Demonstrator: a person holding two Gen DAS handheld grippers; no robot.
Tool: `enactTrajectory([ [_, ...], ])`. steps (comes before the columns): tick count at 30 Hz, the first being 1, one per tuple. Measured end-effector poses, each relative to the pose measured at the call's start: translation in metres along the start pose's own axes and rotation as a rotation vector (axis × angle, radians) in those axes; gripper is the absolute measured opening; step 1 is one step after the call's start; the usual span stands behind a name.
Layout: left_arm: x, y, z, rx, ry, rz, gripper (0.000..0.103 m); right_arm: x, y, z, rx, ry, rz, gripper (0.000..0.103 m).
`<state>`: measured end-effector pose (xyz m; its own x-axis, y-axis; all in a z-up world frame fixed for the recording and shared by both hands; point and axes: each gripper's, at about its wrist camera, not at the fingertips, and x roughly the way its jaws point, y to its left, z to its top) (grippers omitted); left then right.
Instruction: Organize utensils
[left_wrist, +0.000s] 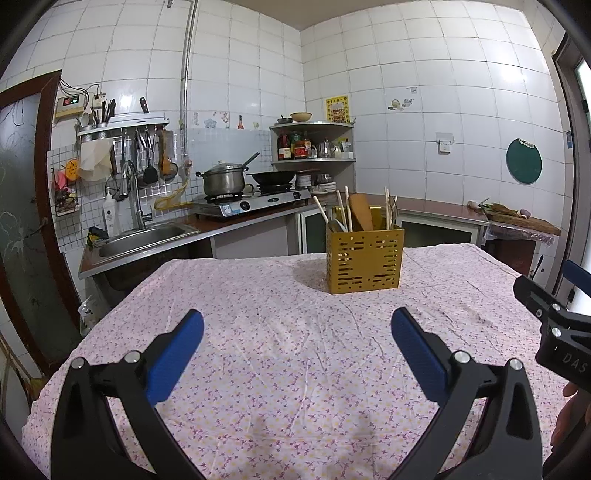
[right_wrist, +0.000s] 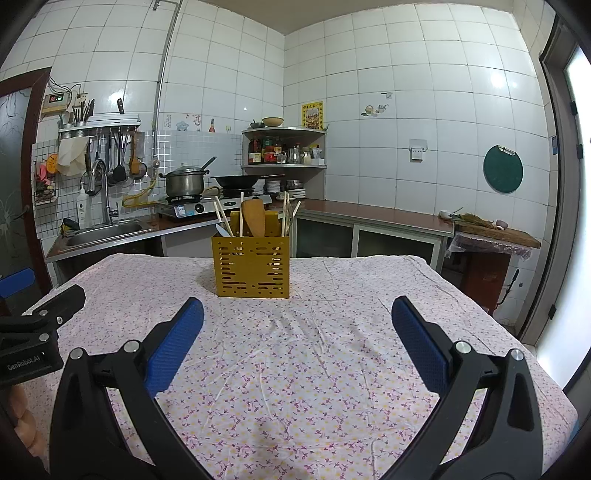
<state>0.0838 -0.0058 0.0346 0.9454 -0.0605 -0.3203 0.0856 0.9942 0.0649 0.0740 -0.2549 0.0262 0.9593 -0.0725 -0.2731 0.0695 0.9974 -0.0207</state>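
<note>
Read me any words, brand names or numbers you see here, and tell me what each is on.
"GenRobot.AI": on the black left gripper body, seen from the right wrist.
"DAS": on the black right gripper body, seen from the left wrist, cut off.
Red digits on the beige wall controller: too small.
Yellow wall poster, stove label, white bottle: unreadable.

We hold our left gripper (left_wrist: 297, 345) low and level, its blue pads (left_wrist: 177, 354) spread wide with nothing between them. Our right gripper (right_wrist: 297, 345) is beside it, also spread wide and empty. Both point forward, side by side.
</note>
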Motion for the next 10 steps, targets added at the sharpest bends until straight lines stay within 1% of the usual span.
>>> enactTrajectory([
  [2, -0.0003, 0.0001, 0.0003, 0.001, -0.001, 0.011, 0.099, -0.0008, -0.0005, -0.0004, -0.001, 0.001, 0.001, 0.099],
  [5, 0.0012, 0.0007, 0.0011, -0.002, 0.012, 0.0, 0.099, -0.0012, -0.0006, -0.0005, -0.002, 0.002, 0.002, 0.099],
  [10, 0.0023, 0.0029, 0.0025, -0.009, 0.016, 0.004, 0.099, -0.0027, 0.0, -0.0001, -0.005, 0.002, 0.002, 0.099],
])
